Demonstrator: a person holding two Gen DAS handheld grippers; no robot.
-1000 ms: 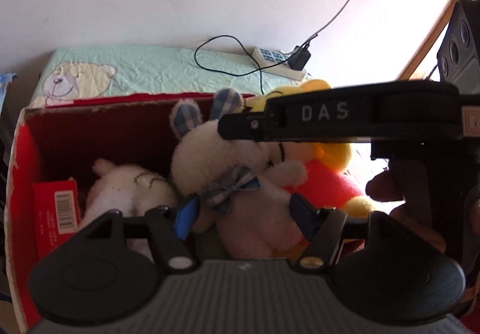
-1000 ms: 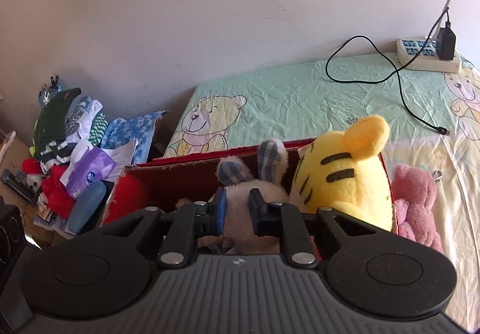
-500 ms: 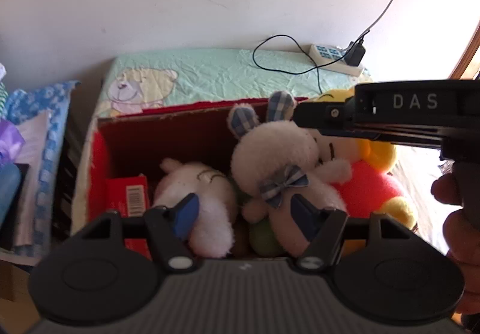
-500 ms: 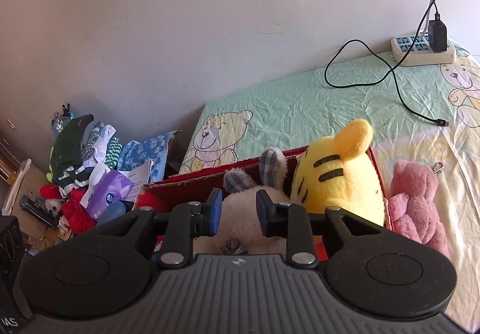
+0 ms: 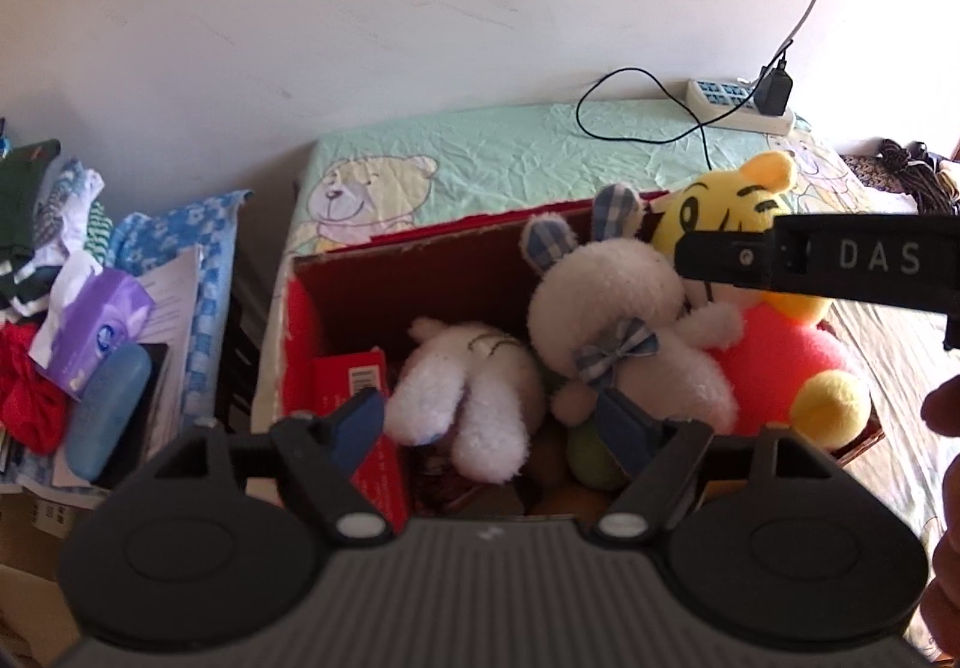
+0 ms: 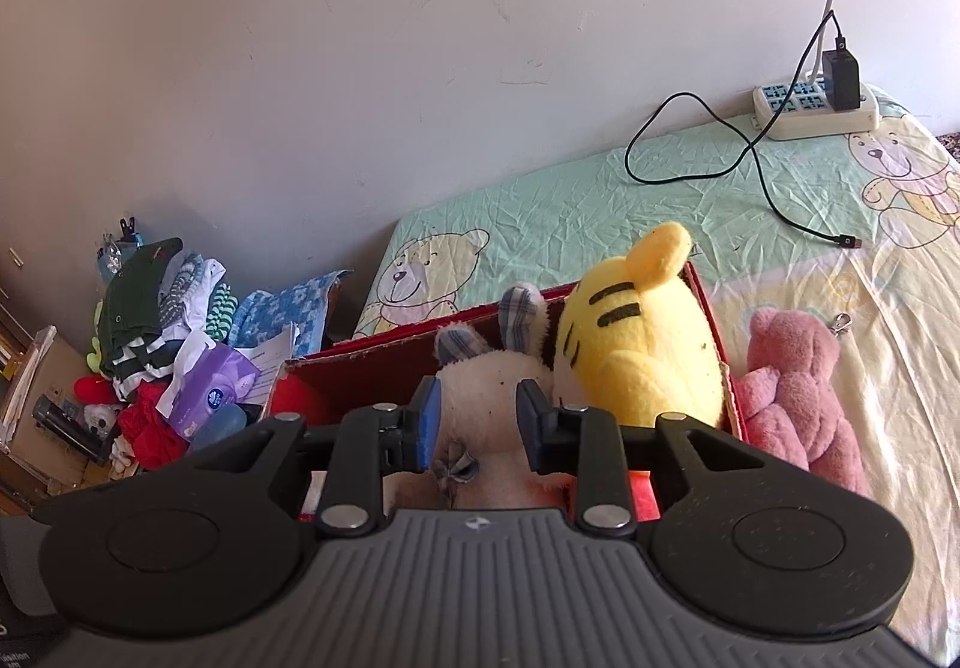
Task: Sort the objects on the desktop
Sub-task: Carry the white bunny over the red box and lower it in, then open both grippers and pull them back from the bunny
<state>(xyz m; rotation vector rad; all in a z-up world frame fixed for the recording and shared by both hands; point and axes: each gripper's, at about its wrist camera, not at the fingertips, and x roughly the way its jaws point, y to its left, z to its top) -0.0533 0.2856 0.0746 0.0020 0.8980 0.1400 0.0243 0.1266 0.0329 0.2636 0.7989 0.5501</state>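
- The white rabbit plush [image 5: 624, 332] with checked ears and a bow sits upright in the red cardboard box [image 5: 300, 320], leaning against the yellow tiger plush [image 5: 774, 344] on its right.
- A second white plush [image 5: 468, 398] lies just left of the rabbit; a red packet [image 5: 354, 374] stands against the box's left wall.
- The left gripper [image 5: 489, 422] hangs over the box with its jaws spread wide, nothing between them.
- The right gripper [image 6: 477, 416] is parted above the rabbit's head, holding nothing; its black body crosses the left view in front of the tiger.
- A pink plush [image 6: 792, 392] lies outside the box's right wall on the bear-print sheet [image 6: 570, 212].
- Left of the box, a clutter pile [image 5: 78, 320] crowds that edge.
- A power strip [image 6: 816, 110] and cable [image 6: 744, 146] lie on the far side of the sheet.
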